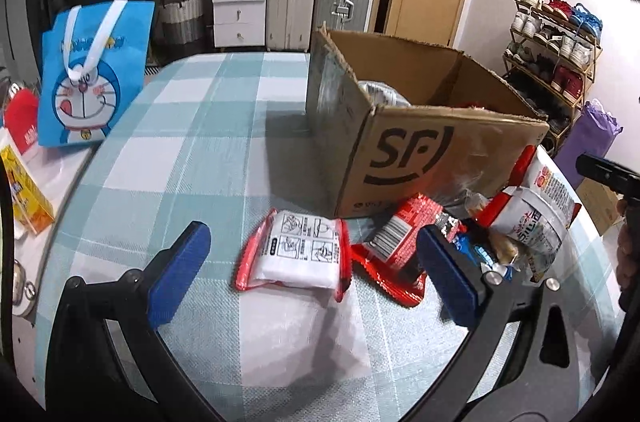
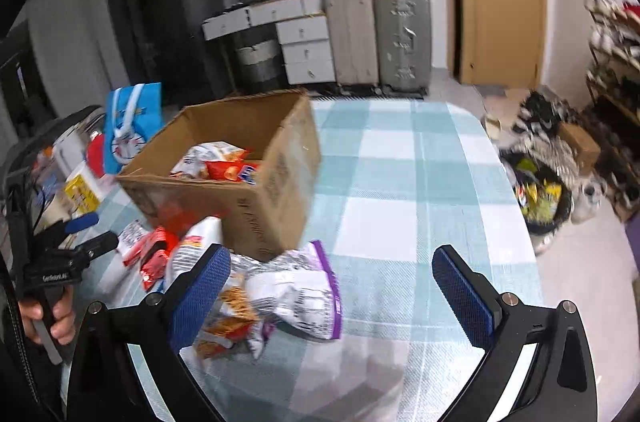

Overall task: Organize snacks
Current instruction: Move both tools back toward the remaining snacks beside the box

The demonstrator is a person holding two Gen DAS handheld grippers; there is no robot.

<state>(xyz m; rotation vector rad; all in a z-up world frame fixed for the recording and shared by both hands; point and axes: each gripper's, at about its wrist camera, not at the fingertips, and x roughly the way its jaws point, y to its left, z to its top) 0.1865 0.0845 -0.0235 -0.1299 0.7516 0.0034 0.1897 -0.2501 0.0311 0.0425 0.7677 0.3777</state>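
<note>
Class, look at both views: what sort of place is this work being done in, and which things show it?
Most likely a room in a home, used partly for storage. Suitcases stand against the far wall beside white drawers, a shoe rack is full of trainers, and the work surface wears a checked cloth.

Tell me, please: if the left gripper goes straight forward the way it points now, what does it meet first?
Probably the white packet with red edges, lying flat on the checked tablecloth between the open left gripper fingers' line. Beyond it stands the cardboard box. Depth is unclear, so it may pass just above the packet.
</note>
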